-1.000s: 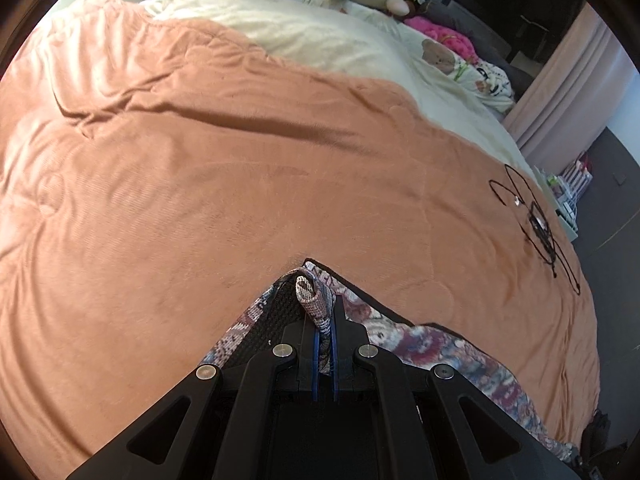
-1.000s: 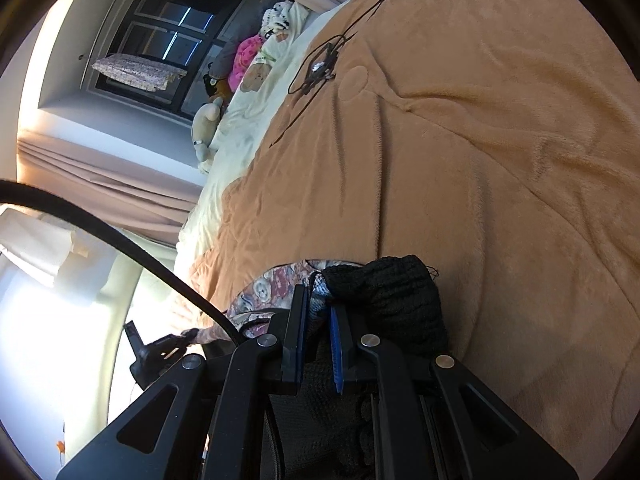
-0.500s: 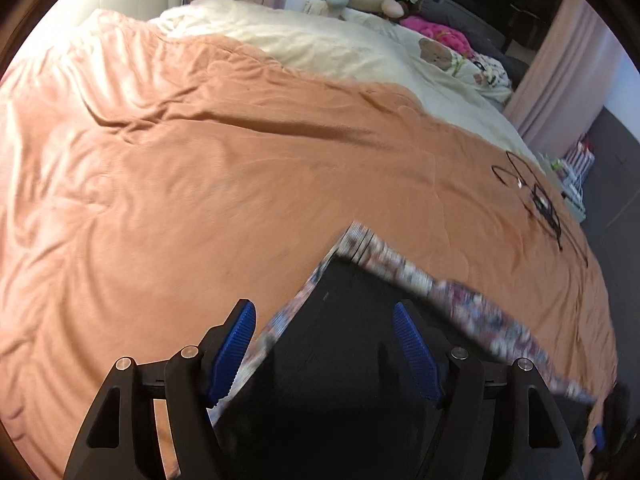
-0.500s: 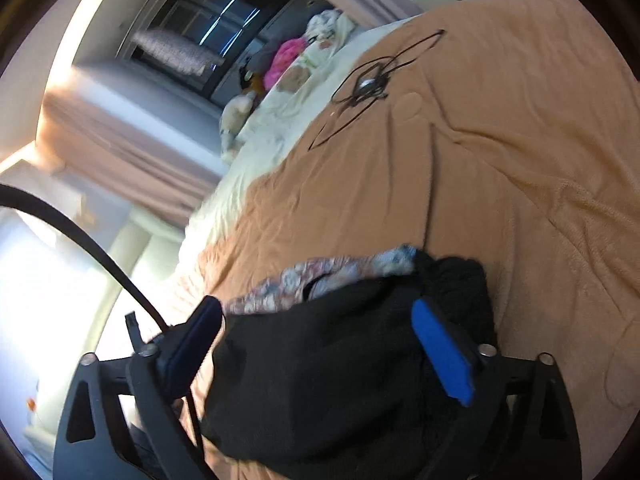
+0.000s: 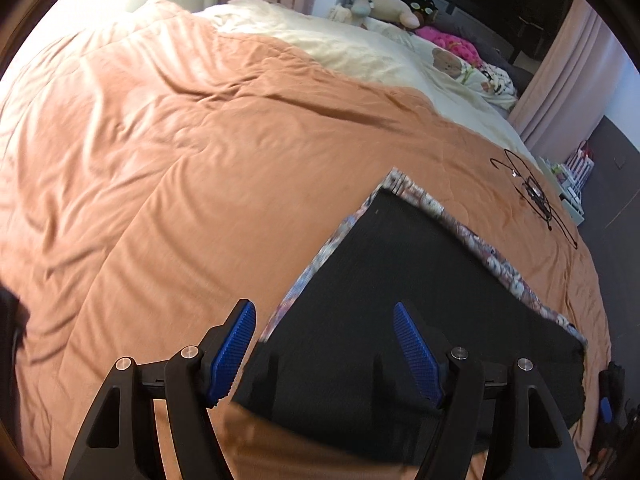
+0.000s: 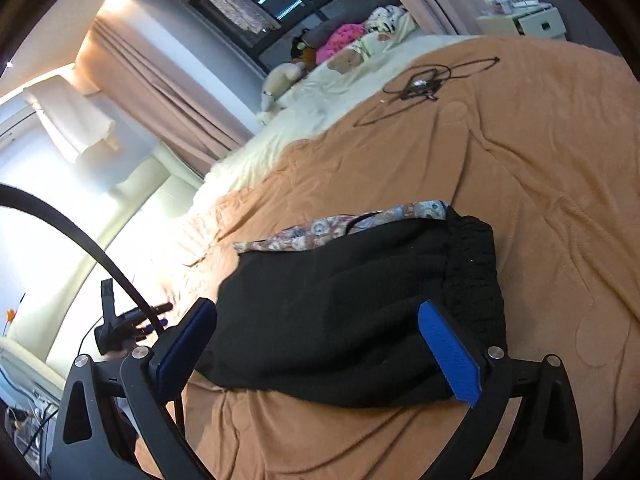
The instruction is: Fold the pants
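Note:
The pants (image 5: 404, 300) lie folded flat on the orange blanket (image 5: 180, 168), black side up with a floral patterned layer showing along the far edges. My left gripper (image 5: 326, 350) is open and empty, raised above the pants' near left edge. In the right wrist view the pants (image 6: 340, 304) form a black bundle with the gathered waistband at the right and floral fabric at the back. My right gripper (image 6: 320, 344) is open and empty, above the pants' near edge. The left gripper (image 6: 120, 324) shows at the left of that view.
A tangle of black cable (image 5: 532, 196) lies on the blanket beyond the pants, also in the right wrist view (image 6: 424, 84). A cream duvet (image 5: 360, 52) with plush toys (image 5: 384, 4) covers the far end of the bed. Curtains (image 5: 560, 80) and a small shelf (image 5: 576, 176) stand at the right.
Both grippers were shut on the pants' edges a second ago. They opened, let the fabric drop onto the blanket, and have drawn back and upward.

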Available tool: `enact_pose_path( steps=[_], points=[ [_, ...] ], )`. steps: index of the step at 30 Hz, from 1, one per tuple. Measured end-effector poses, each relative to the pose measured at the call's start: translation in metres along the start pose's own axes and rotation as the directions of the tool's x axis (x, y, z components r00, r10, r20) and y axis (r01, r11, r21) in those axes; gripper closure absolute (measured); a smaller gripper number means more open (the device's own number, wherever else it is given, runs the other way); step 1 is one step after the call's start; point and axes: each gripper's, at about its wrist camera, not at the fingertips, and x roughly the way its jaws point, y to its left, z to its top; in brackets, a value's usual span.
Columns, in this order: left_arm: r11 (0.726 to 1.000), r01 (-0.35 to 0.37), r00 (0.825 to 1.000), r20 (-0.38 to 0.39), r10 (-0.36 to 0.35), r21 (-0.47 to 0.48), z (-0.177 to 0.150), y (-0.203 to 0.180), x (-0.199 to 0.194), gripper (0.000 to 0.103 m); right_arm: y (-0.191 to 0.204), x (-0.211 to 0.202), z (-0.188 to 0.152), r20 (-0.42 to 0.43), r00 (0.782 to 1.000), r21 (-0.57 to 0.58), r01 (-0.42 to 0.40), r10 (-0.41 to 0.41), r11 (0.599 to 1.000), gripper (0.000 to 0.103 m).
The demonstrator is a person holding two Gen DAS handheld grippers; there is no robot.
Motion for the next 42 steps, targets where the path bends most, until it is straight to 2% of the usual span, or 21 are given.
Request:
enact_pose_path(
  steps=[2, 6, 9, 11, 16, 23, 28, 34, 42],
  points=[
    [1.000, 0.003, 1.000, -0.006, -0.004, -0.021, -0.010, 0.007, -0.004, 0.029, 0.002, -0.006, -0.002, 0.007, 1.000, 0.001, -0.021, 0.021, 1.000, 0.001],
    [0.998, 0.012, 1.000, -0.023, -0.013, -0.056, -0.035, 0.019, -0.009, 0.029, 0.005, -0.017, -0.013, 0.040, 0.999, -0.020, -0.004, 0.005, 1.000, 0.001],
    [0.996, 0.035, 0.998, -0.049, -0.039, -0.088, -0.055, 0.028, -0.008, 0.030, 0.011, -0.014, -0.026, -0.039, 0.998, -0.083, 0.043, -0.046, 0.996, 0.001],
    [0.992, 0.055, 0.996, -0.066, -0.062, -0.112, -0.066, 0.033, -0.006, 0.030, 0.014, -0.015, -0.031, -0.057, 0.994, -0.141, 0.085, -0.094, 0.986, 0.001],
    [0.984, 0.094, 0.988, -0.106, -0.110, -0.151, -0.081, 0.038, -0.001, 0.043, 0.003, -0.003, -0.040, -0.140, 0.972, -0.180, 0.161, -0.187, 0.970, 0.001],
    [0.980, 0.105, 0.980, -0.150, -0.131, -0.169, -0.091, 0.037, 0.016, 0.047, -0.024, 0.015, -0.040, -0.213, 0.959, -0.051, 0.178, -0.185, 0.983, 0.017],
    [0.977, 0.096, 0.978, -0.164, -0.128, -0.189, -0.089, 0.038, 0.037, 0.047, -0.040, 0.030, -0.039, -0.232, 0.958, 0.007, 0.177, -0.171, 0.984, 0.018],
    [0.978, 0.085, 0.986, -0.127, -0.111, -0.192, -0.074, 0.037, 0.056, 0.047, -0.054, 0.044, -0.026, -0.216, 0.963, 0.066, 0.177, -0.159, 0.982, 0.018],
    [0.995, 0.014, 0.995, -0.095, -0.024, -0.101, -0.055, 0.024, 0.074, 0.046, -0.068, 0.059, -0.025, -0.188, 0.972, 0.115, 0.167, -0.143, 0.979, 0.018]
  ],
)
